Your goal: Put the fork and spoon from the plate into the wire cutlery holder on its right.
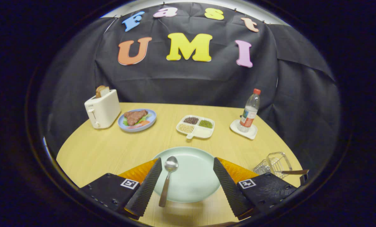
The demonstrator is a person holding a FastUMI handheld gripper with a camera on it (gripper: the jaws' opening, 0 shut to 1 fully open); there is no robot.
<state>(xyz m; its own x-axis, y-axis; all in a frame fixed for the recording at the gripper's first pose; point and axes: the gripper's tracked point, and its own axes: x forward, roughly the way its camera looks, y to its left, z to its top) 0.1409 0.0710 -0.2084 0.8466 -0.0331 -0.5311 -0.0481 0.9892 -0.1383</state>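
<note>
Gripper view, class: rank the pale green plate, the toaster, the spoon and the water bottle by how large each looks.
1. Pale green plate, between the open hand-held gripper fingers.
2. Toaster.
3. Spoon and water bottle: alike, unranked.

Nearness enlarges the plate and spoon.

tool open, spoon between fingers

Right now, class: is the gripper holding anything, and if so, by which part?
Nothing is held. The gripper is open, and the spoon lies loose on the plate between its fingers.
</note>
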